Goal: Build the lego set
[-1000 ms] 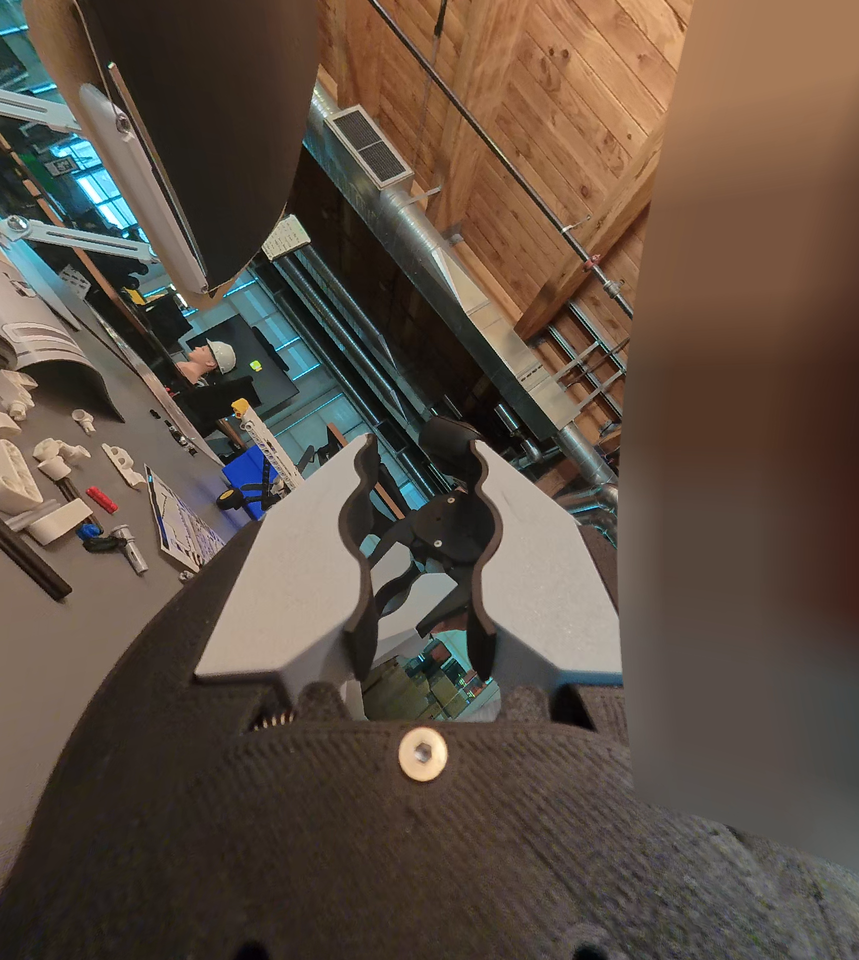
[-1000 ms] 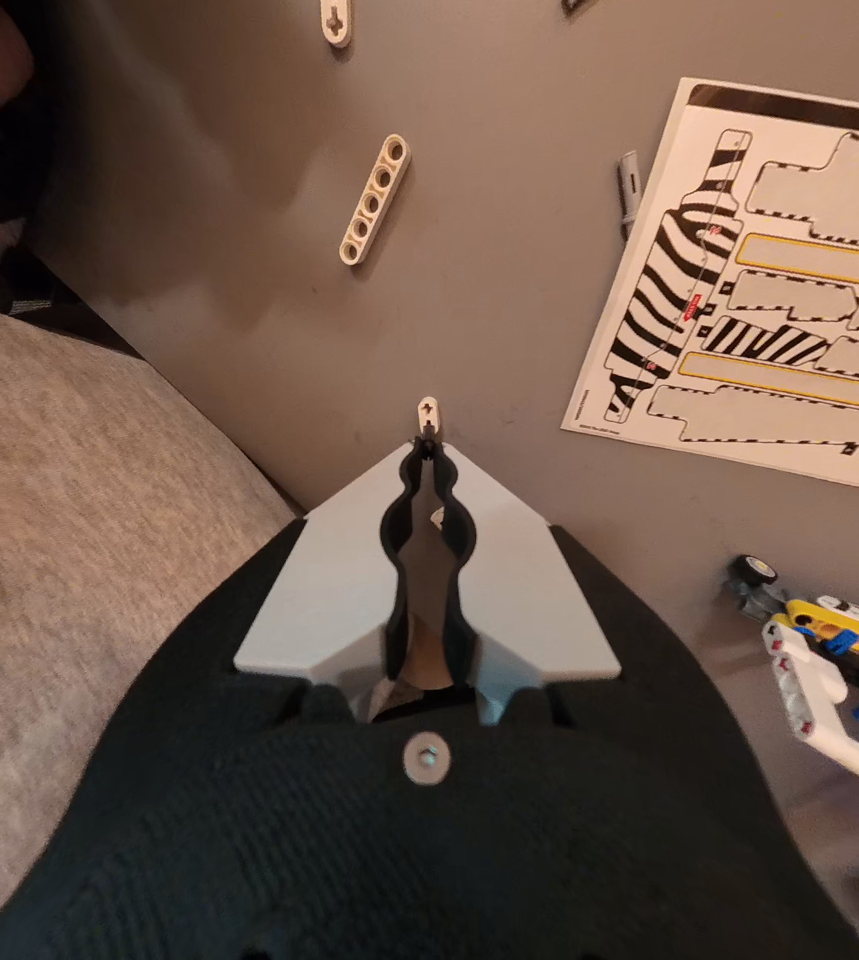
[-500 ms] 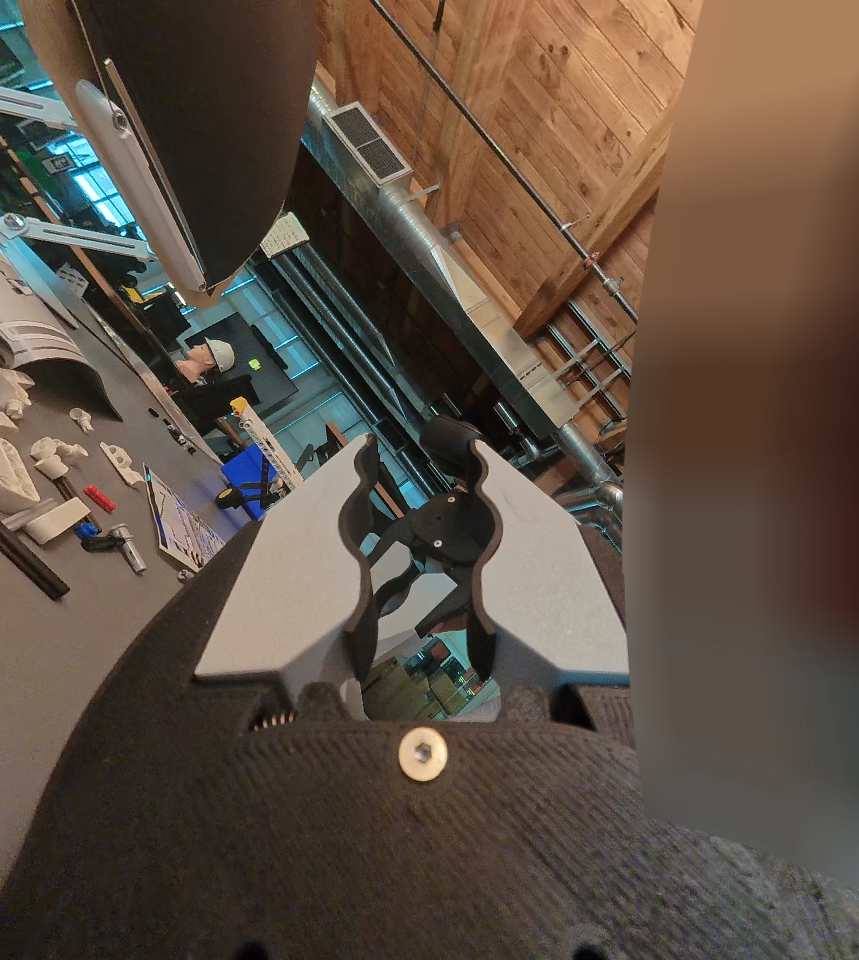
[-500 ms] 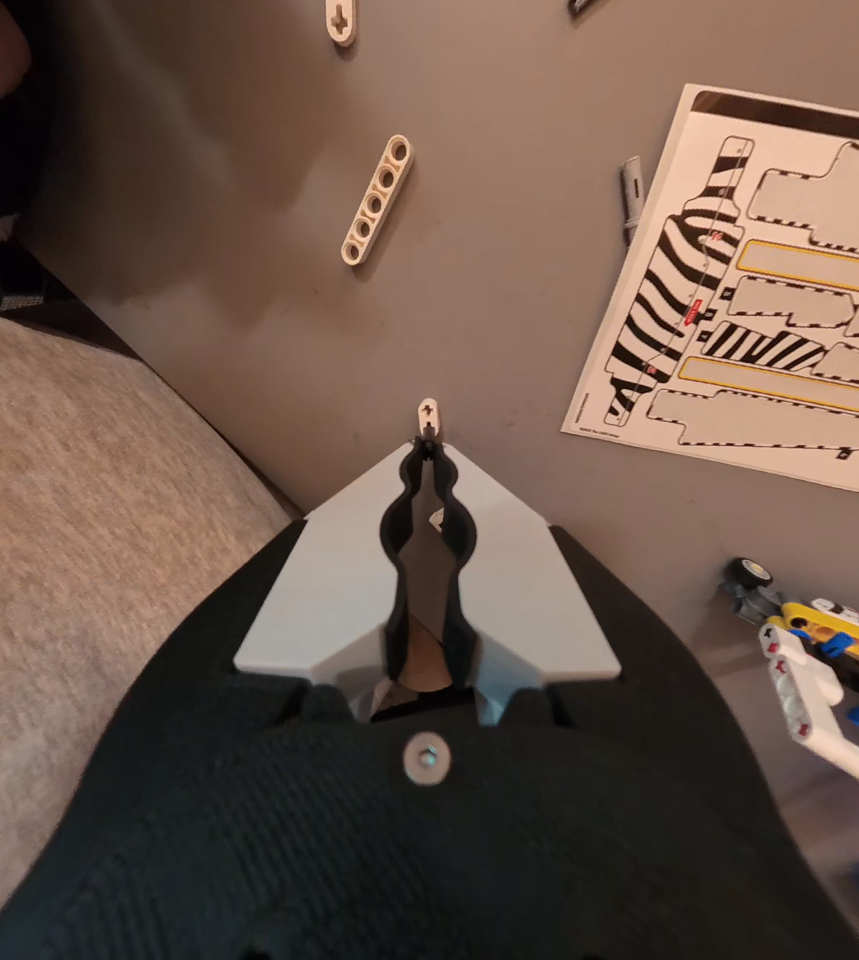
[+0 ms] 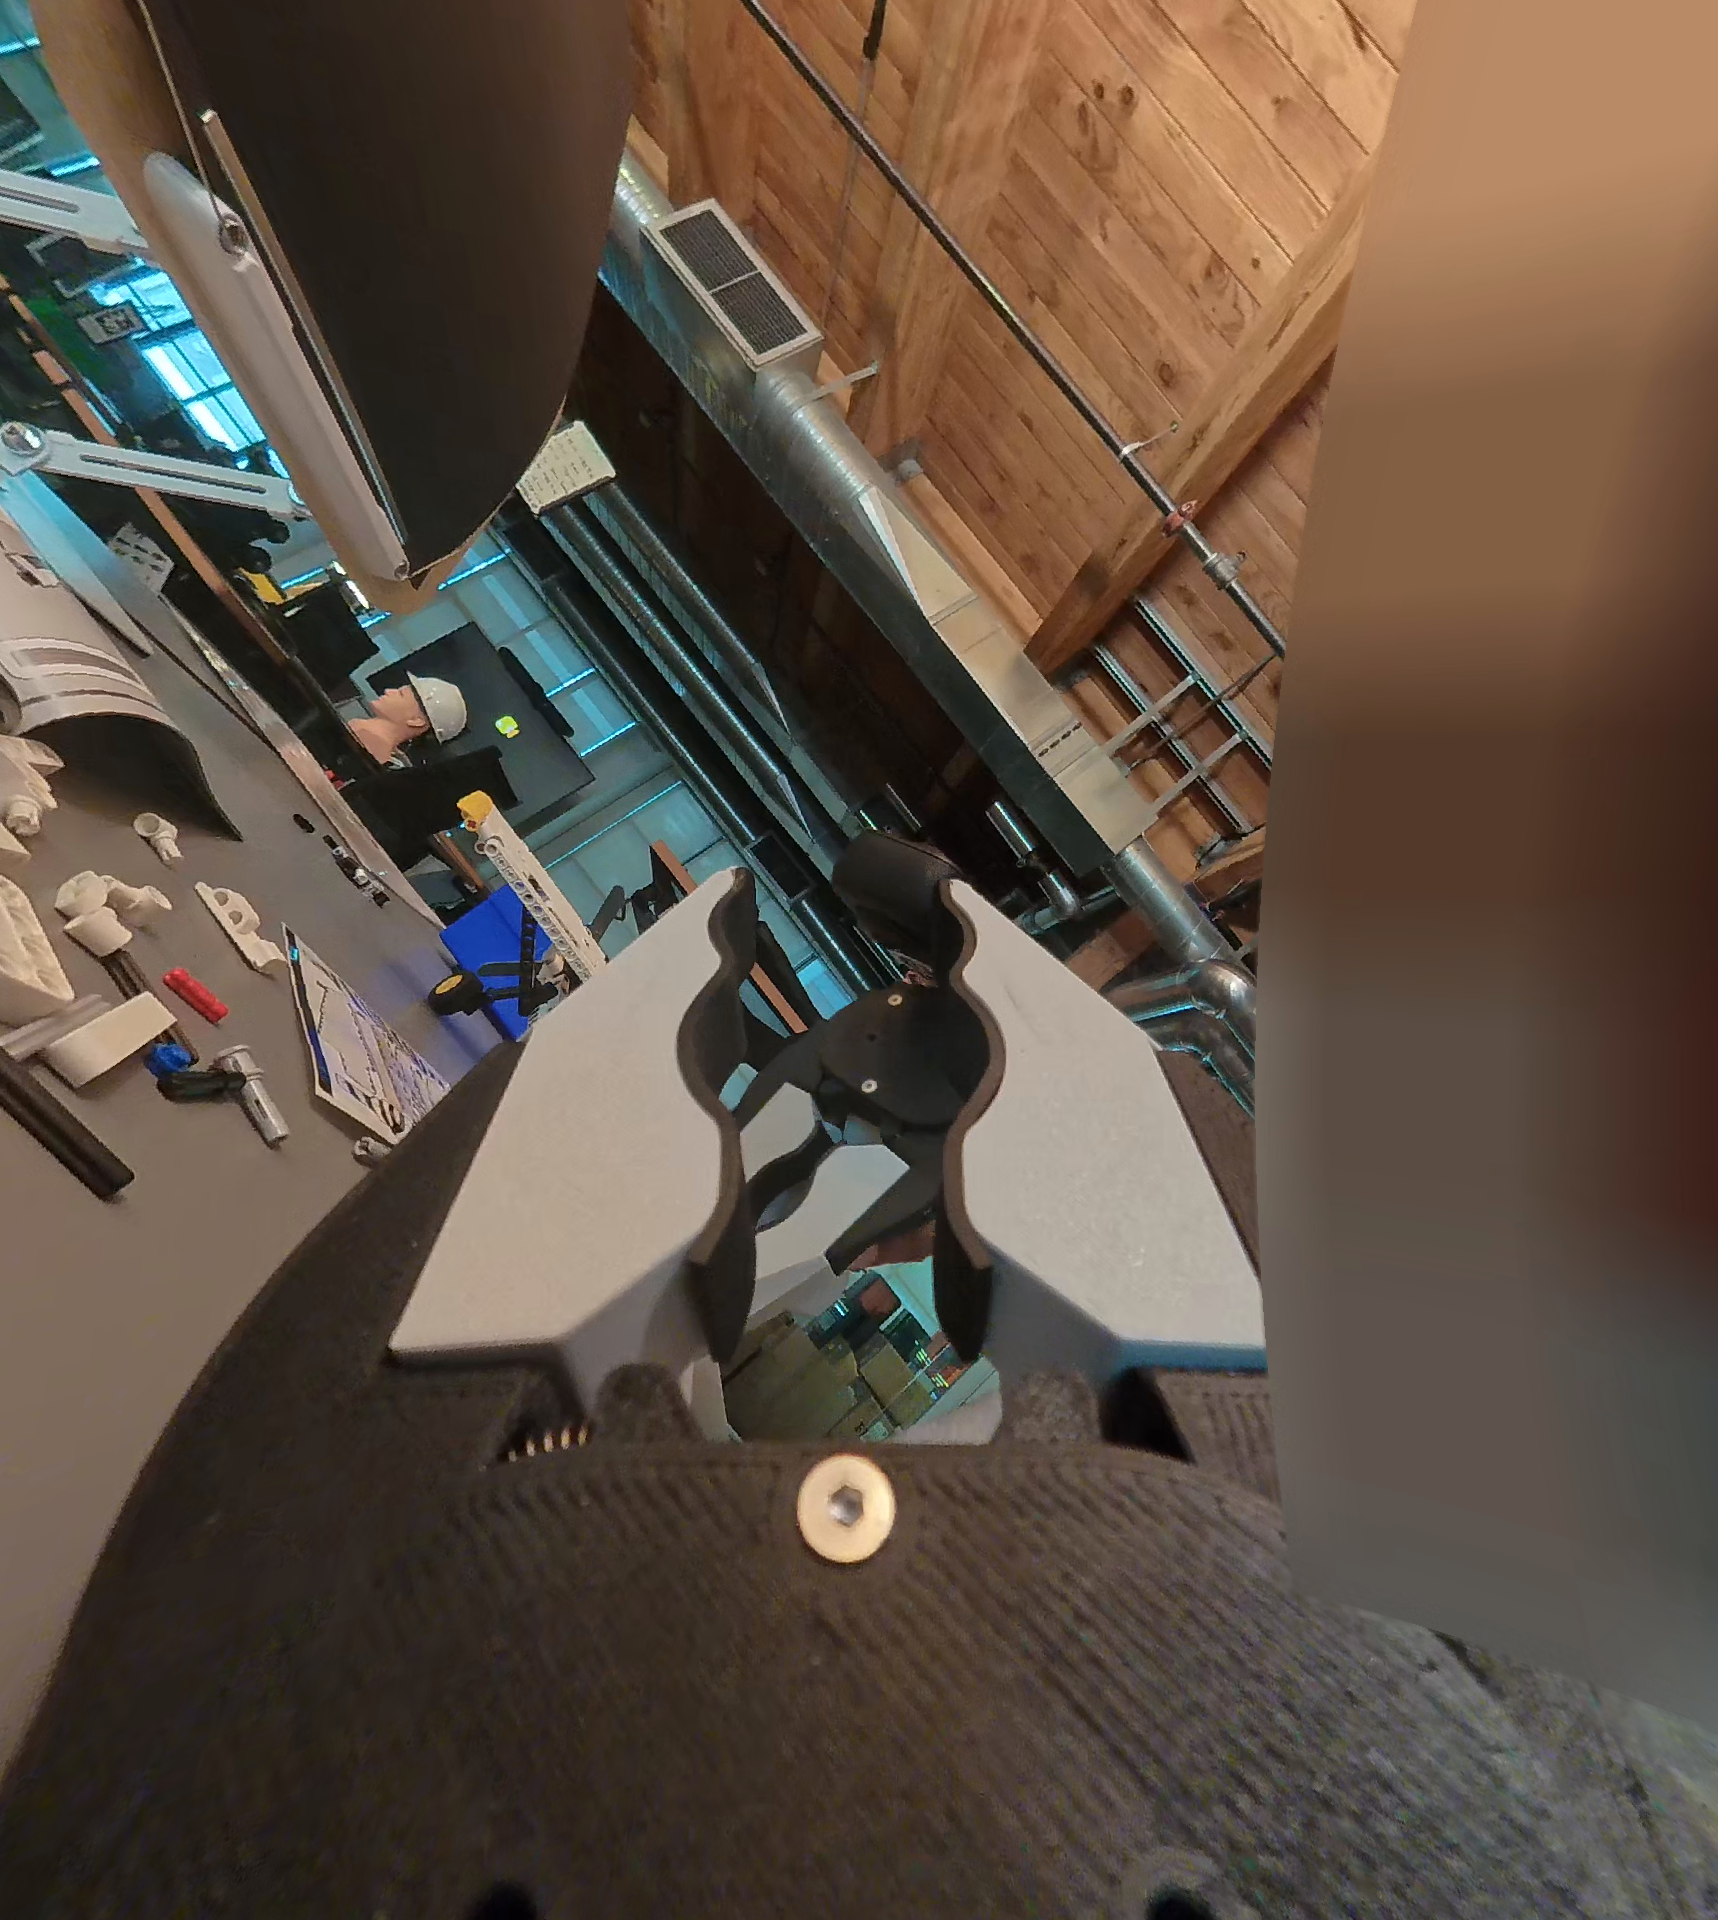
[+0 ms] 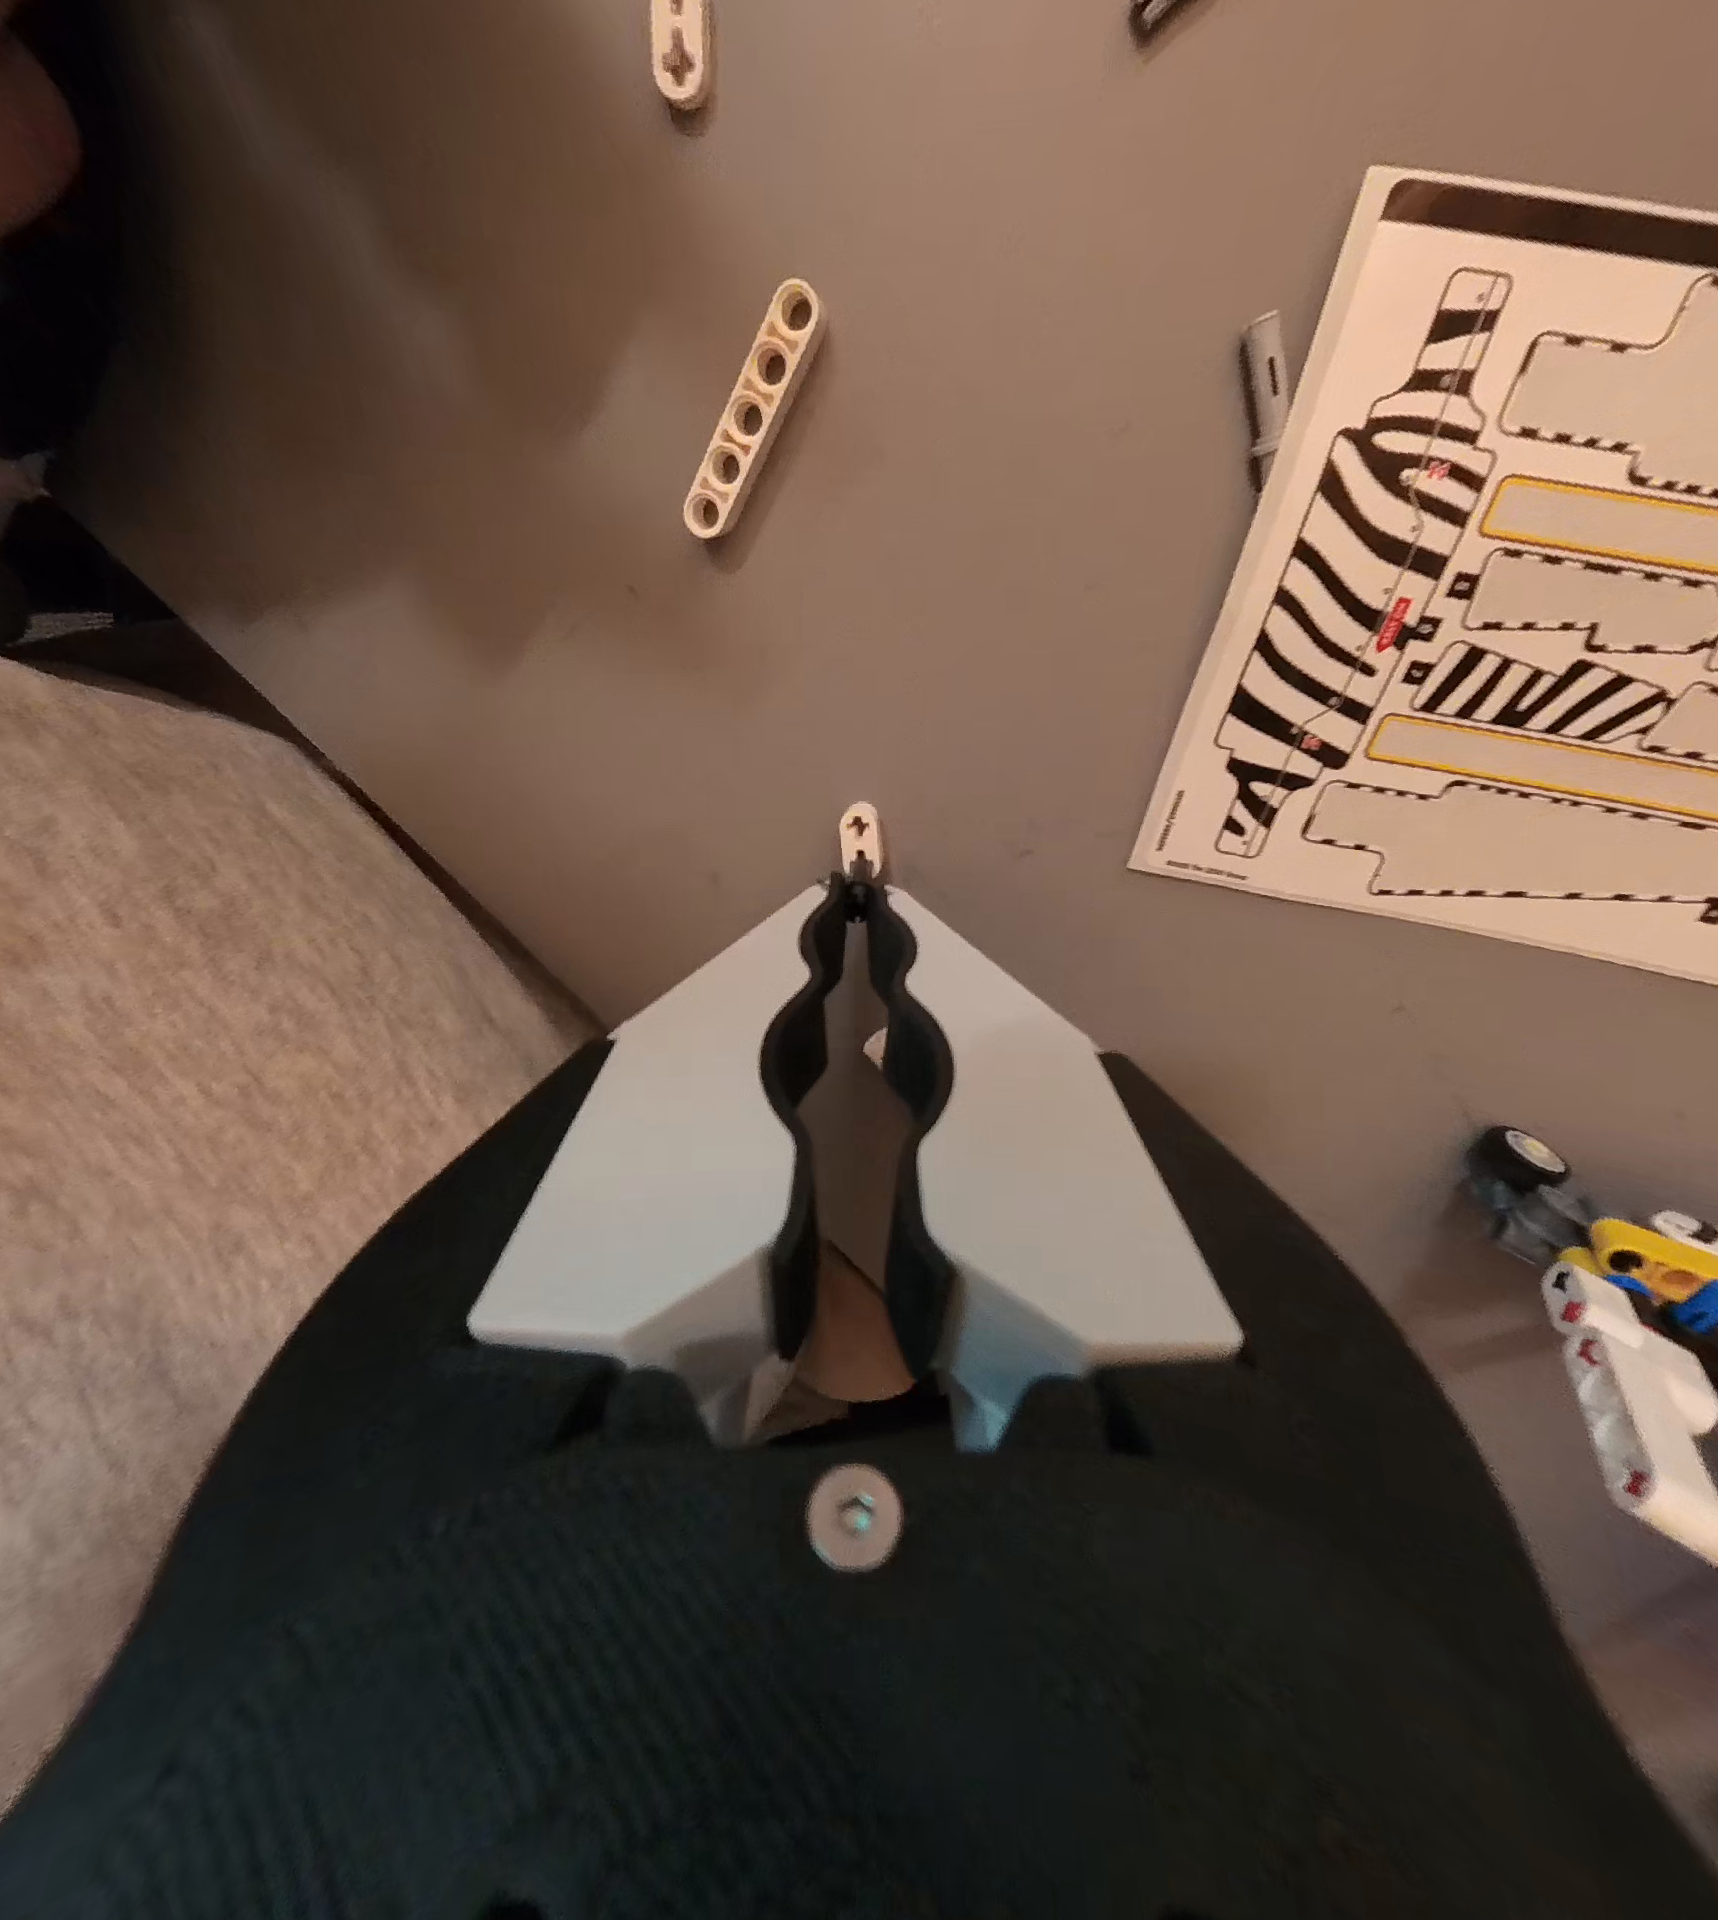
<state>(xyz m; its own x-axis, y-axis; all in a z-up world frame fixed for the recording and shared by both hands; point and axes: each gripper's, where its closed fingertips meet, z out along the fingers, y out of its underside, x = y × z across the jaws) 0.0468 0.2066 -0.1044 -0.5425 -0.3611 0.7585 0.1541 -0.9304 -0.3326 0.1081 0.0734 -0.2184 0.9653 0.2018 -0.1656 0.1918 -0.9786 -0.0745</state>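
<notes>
R gripper (image 6: 860,906) jaws pinched together on small white lego piece (image 6: 861,837), tip sticking out past jaws, above grey desk (image 6: 990,644). White 5-hole beam (image 6: 754,408) lying far-left of it, sticker sheet (image 6: 1520,582) right, part-built yellow/white model (image 6: 1686,1361) near-right. L gripper (image 5: 844,904) jaws apart, nothing between, tilted up toward wood ceiling (image 5: 1094,208); loose white pcs (image 5: 3,935) on desk at left.

grey table (image 6: 990,436) | on it – white five-hole beam (image 6: 753,409), sticker sheet (image 6: 1520,582), part-built model (image 6: 1686,1382)
</notes>
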